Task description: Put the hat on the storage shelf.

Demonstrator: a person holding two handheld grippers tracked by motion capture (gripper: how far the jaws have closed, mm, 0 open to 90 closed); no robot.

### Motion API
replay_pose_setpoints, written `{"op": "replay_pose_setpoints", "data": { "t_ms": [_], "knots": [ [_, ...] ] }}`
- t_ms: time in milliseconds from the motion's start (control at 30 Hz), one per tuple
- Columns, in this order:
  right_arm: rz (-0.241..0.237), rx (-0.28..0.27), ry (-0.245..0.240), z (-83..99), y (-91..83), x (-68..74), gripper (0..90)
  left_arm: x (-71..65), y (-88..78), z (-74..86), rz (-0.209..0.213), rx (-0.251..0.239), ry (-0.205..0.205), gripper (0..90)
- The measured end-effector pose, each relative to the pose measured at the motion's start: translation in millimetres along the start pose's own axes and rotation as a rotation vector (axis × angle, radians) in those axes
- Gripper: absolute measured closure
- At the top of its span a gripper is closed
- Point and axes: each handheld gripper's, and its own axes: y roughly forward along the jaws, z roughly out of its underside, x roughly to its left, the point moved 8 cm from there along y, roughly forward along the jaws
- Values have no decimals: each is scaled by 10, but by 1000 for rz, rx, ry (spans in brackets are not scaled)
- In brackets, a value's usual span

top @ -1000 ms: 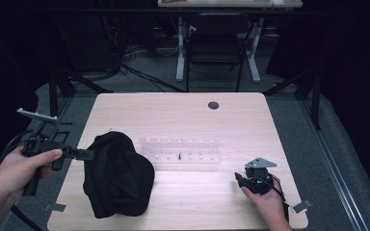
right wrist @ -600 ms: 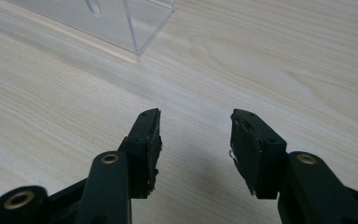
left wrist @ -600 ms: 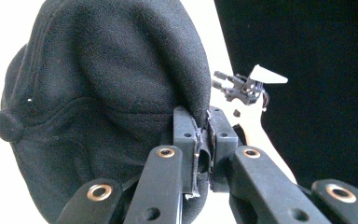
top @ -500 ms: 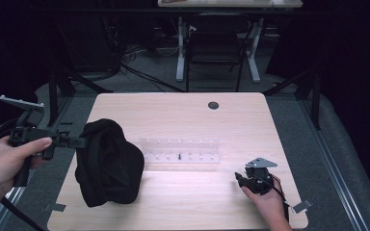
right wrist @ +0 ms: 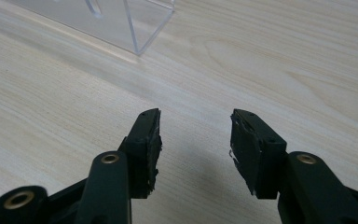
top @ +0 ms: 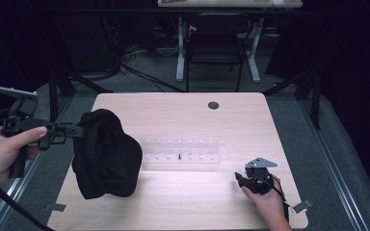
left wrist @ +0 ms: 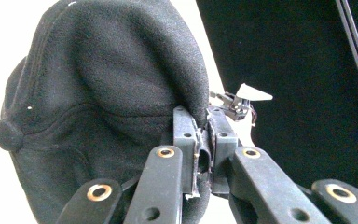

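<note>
While our left gripper clamps the black cap's edge at the table's left, our right gripper rests near right, fingers apart and empty.

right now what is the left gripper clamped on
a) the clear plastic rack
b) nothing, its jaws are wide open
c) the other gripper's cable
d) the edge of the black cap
d: in the left gripper view the left gripper has its jaws pinched together on the rim of the black cap, which hangs from it over the table in the high view.
</note>
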Motion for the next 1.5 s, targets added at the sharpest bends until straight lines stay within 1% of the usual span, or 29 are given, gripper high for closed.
{"op": "replay_pose_setpoints", "data": {
  "t_ms": [33,67,100,233,267,333,367,400,500,600,633,667,700,733,767,833,867,900,967,1000,1033,1200,1233,1267,1400,1500],
  "knots": [
    [-3,0,-1,0,-1,1,522,-20,-3,-23,0,-5,-5,851],
    [-3,-1,0,-1,-1,1,522,-24,-4,-36,-1,-5,2,851],
    [-2,0,-1,-2,-2,-1,522,-41,-3,-60,-1,-12,2,851],
    [-5,-4,-3,-4,-1,1,522,-83,20,-128,2,-18,3,851],
    [-5,-4,-3,-4,-1,1,522,-86,33,-148,0,-18,9,851],
    [-5,-1,-3,-4,-2,1,522,-97,67,-190,-8,-18,1,851],
    [-5,-1,-3,-4,-2,1,522,-93,74,-202,-8,-11,9,851],
    [-4,-4,-4,-5,0,0,522,-103,96,-224,-9,-18,1,851],
    [-1,-8,-1,-8,2,-4,522,-117,145,-283,-6,-18,6,851],
    [-3,-7,-2,-8,3,-4,522,-140,208,-349,-1,-19,-1,851],
    [-3,-7,-2,-8,3,-4,522,-140,226,-368,-6,-18,6,851],
    [-2,-8,-1,-9,5,-3,522,-152,247,-391,-2,-23,0,851],
    [-4,-6,-3,-8,4,-4,522,-160,262,-412,3,-22,4,851],
    [-4,-8,-2,-9,4,-5,522,-179,278,-437,14,-29,-6,851],
    [-4,-9,-2,-10,4,-5,522,-194,296,-470,33,-34,-8,851],
    [-4,-9,-2,-10,4,-6,522,-215,328,-517,39,-47,-12,851],
    [-3,-8,-2,-10,4,-5,522,-224,353,-549,41,-50,-6,851],
    [-1,-8,-1,-10,6,-4,522,-237,371,-566,45,-52,-11,851],
    [-3,-7,-2,-9,6,-3,522,-256,418,-613,44,-54,-4,851],
    [-4,-3,-5,-7,4,-3,522,-271,445,-637,48,-59,-11,852],
    [-4,-3,-6,-6,4,-3,522,-274,470,-658,45,-58,-7,852],
    [-7,-5,-4,-7,8,-4,522,-317,608,-759,44,-60,-14,852],
    [-8,-7,-2,-9,8,-3,522,-322,626,-772,43,-59,-9,851],
    [-10,-8,-3,-10,8,-4,522,-338,653,-790,40,-62,-16,851],
    [-9,-10,-2,-12,7,-5,522,-372,738,-845,34,-60,-11,851],
    [-7,-11,-5,-13,4,-10,522,-394,810,-881,35,-59,-16,851]
  ]
}}
